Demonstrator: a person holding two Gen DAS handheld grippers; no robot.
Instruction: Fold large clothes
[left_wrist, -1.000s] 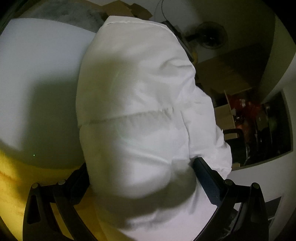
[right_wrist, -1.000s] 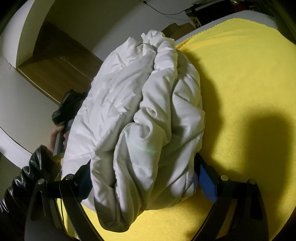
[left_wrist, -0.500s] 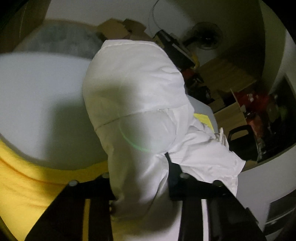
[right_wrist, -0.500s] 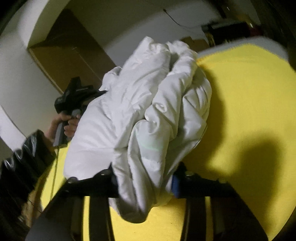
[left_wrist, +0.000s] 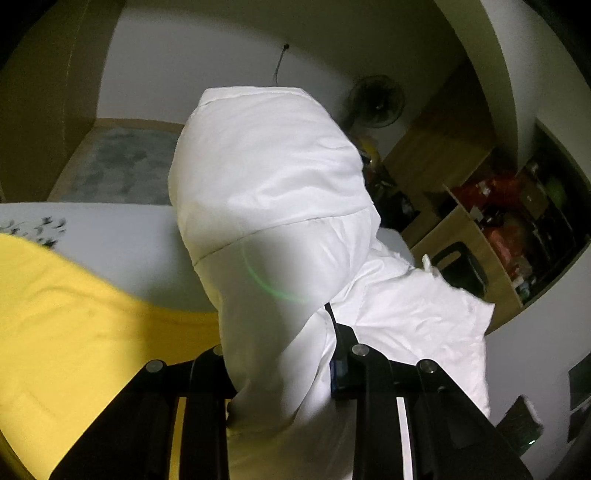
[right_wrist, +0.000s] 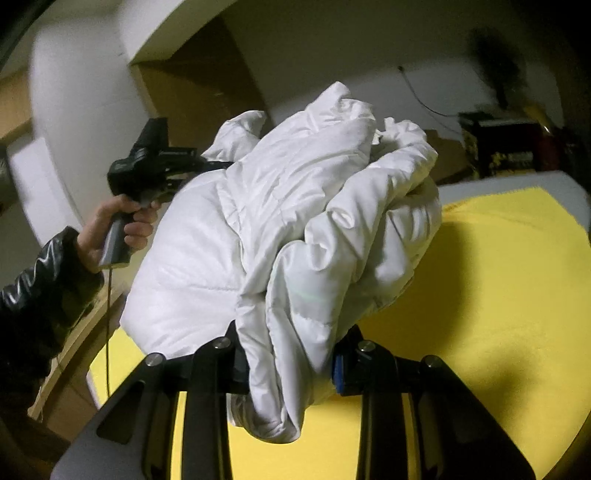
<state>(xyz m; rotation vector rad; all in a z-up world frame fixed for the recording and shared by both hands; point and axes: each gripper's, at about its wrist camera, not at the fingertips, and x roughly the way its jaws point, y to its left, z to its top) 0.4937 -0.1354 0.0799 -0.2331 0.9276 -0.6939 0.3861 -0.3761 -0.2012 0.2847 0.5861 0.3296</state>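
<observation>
- Left tongs (left_wrist: 282, 363) are pinching a thick fold of the white padded jacket (left_wrist: 273, 206), jaws narrowed onto the fabric.
- Right tongs (right_wrist: 291, 360) are closing on another bunched part of the jacket (right_wrist: 295, 229), fabric squeezed between the jaws.
- Jacket is hanging above the yellow cloth (right_wrist: 480, 314), crumpled and lifted clear of it.
- Hand (right_wrist: 122, 225) in a glossy black sleeve (right_wrist: 44, 280) is gripping the left tongs' handle, left of the jacket.
</observation>
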